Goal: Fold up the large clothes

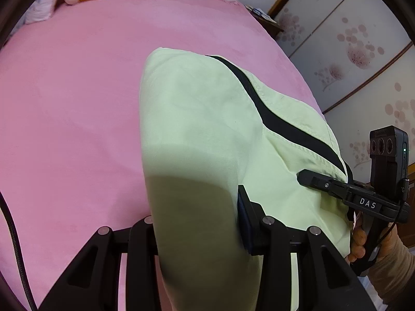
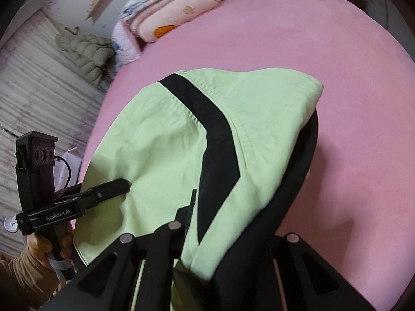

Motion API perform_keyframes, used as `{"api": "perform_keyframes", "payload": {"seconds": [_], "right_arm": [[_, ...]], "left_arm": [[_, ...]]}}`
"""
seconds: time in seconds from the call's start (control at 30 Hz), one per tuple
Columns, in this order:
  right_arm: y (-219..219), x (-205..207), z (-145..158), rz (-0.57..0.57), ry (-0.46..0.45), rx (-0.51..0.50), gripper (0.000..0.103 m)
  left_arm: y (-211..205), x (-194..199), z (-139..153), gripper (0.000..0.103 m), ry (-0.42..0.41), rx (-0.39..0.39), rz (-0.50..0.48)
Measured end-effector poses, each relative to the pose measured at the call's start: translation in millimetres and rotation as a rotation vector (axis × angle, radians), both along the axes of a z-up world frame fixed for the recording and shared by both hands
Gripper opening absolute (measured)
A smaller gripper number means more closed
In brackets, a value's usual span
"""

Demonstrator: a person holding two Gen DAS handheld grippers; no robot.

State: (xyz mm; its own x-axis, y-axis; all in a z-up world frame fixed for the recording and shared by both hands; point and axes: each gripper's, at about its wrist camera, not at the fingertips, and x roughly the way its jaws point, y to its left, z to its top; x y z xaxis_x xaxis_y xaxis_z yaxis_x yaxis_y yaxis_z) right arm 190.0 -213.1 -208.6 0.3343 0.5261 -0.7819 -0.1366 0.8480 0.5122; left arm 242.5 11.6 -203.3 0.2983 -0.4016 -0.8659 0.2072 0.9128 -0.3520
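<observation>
Both the left gripper (image 2: 124, 182) and right gripper (image 1: 302, 176) pinch the light-green garment (image 1: 197, 119), which drapes forward from them above the pink bed (image 1: 72, 98).

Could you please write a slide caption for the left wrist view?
Both grippers, left and right, hold a light green garment over the pink bed.

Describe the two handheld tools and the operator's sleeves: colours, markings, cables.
Both tools are matte black with silver pivot pins. The right tool reads "DAS" and carries a three-lens camera block; the left tool reads "GenRobot.AI", with a thin black cable and grey tape on its handle. Both hands wear beige sleeves.
</observation>
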Motion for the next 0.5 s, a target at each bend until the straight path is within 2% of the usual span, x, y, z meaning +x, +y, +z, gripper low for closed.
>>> {"api": "perform_keyframes", "payload": {"seconds": [0.17, 0.27, 0.4, 0.5], "right_arm": [[103.5, 30.4, 19.2, 0.039, -0.070, 0.046, 0.012], [162.3, 62.7, 14.5, 0.067, -0.098, 0.052, 0.012], [222.0, 108.0, -2.9, 0.083, -0.142, 0.049, 0.012], [249.8, 141.2, -24.5, 0.077, -0.168, 0.023, 0.012]], "left_arm": [[106.7, 19.1, 27.4, 0.038, -0.063, 0.050, 0.035], [153.8, 36.5, 30.6, 0.038, -0.090, 0.083, 0.061], [213.7, 78.2, 14.6, 0.039, -0.139, 0.098, 0.093], [253.3, 110.8, -12.7, 0.039, -0.163, 0.093, 0.103]]}}
